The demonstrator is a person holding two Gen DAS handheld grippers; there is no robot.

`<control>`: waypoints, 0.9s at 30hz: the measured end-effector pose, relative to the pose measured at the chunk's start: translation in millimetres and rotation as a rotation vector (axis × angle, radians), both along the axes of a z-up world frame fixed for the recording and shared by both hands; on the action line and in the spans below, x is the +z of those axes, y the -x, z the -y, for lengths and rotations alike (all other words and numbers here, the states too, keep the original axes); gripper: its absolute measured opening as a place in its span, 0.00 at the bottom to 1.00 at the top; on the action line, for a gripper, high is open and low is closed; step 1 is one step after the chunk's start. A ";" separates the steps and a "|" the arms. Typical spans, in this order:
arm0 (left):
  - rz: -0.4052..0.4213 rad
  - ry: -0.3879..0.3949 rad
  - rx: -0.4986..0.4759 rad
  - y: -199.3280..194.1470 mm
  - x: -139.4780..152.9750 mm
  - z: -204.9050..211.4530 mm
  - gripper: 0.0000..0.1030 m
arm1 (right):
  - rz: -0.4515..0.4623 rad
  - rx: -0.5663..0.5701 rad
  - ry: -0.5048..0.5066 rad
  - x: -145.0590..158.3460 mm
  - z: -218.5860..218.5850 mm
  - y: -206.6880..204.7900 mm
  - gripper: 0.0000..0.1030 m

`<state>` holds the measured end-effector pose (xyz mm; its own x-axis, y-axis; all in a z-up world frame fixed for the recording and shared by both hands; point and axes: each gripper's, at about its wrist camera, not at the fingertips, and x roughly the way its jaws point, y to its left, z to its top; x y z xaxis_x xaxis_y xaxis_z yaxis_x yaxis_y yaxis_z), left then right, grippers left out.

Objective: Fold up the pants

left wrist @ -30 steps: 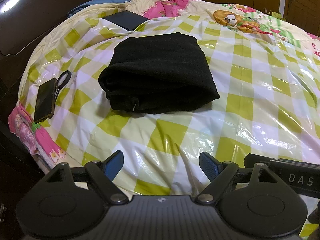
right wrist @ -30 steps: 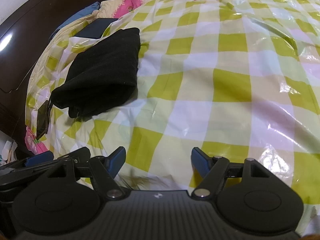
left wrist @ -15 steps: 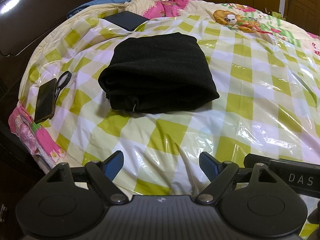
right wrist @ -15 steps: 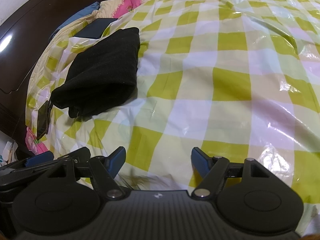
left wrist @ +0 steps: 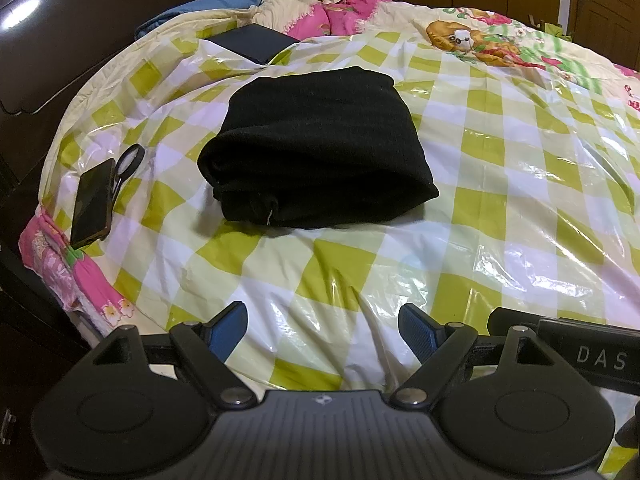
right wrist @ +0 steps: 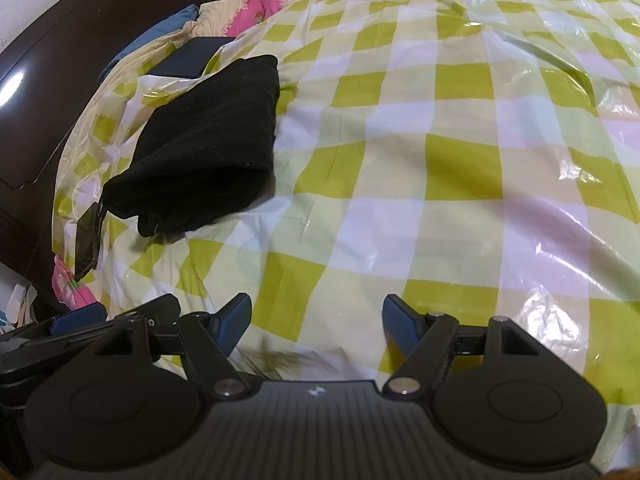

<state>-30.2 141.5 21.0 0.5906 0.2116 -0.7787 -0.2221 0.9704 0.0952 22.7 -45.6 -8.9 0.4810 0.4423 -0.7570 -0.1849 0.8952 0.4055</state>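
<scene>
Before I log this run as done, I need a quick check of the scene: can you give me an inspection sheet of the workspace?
Surface: bed under a glossy green-and-white checked plastic sheet, wrinkled near the front.
Job's things: black pants folded into a compact bundle, lying flat, nothing touching them.
Clutter: phone at the sheet's left edge with a round black loop beside it; dark flat box behind the pants.
Grippers: left gripper open and empty, short of the pants; right gripper open and empty over bare sheet.
Cables: nothing seen.
Surroundings: dark wooden headboard on the left, floral quilt and blue fabric at the back, wooden cabinets beyond.
</scene>
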 end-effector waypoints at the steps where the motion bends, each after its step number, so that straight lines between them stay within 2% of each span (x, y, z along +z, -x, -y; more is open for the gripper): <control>1: 0.000 -0.001 0.000 0.0 0.1 0.8 0.92 | 0.000 0.000 0.000 0.0 0.0 0.0 0.72; 27: 0.006 -0.009 -0.005 -0.8 2.2 4.3 0.92 | -0.005 -0.011 -0.016 1.1 3.9 -0.7 0.72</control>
